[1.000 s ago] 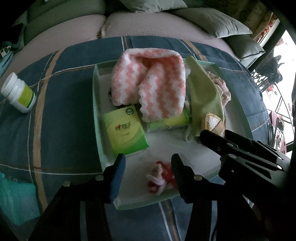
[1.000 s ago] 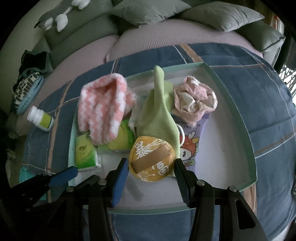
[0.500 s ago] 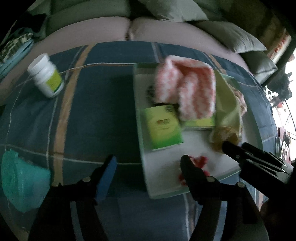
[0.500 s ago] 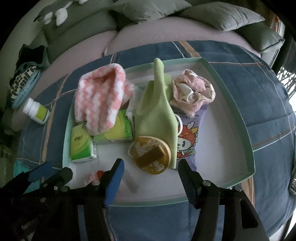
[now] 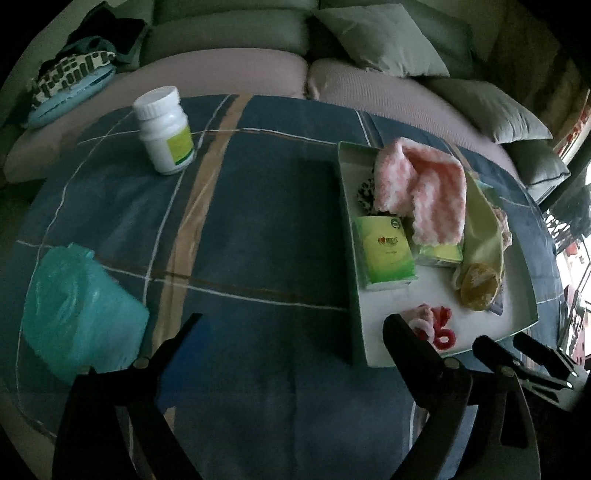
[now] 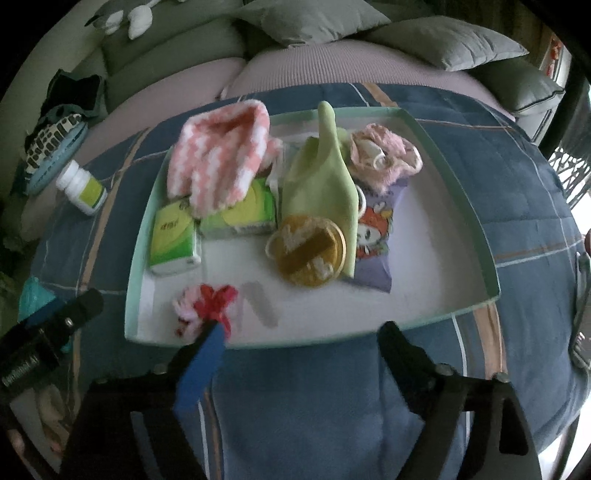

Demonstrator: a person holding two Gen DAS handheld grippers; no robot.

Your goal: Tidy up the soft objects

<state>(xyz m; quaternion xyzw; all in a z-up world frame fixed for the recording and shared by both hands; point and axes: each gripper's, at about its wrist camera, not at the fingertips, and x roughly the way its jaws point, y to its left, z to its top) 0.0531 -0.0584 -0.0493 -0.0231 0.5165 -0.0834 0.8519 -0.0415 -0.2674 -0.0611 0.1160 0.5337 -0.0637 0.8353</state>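
Observation:
A pale green tray (image 6: pixel 476 218) on a blue plaid cloth holds a pink-white fuzzy towel (image 6: pixel 218 158), a light green cloth (image 6: pixel 321 177), a pink scrunched fabric (image 6: pixel 384 155), two green tissue packs (image 6: pixel 173 236), a gold round packet (image 6: pixel 308 251), a purple cartoon pouch (image 6: pixel 373 240) and a red-pink scrunchie (image 6: pixel 207 302). The tray also shows at the right of the left wrist view (image 5: pixel 351 258). My right gripper (image 6: pixel 299 336) is open and empty, just in front of the tray. My left gripper (image 5: pixel 291 325) is open and empty over the cloth, left of the tray.
A white pill bottle (image 5: pixel 164 129) stands on the cloth at the back left. A teal plastic bag (image 5: pixel 77 306) lies near my left gripper. A sofa with grey cushions (image 5: pixel 388 33) lies behind. A patterned pouch (image 5: pixel 70 85) rests on the sofa.
My left gripper has swung left off the tray, leaving the scrunchie there. My right gripper has opened wider and pulled back from the gold packet to the tray's front edge.

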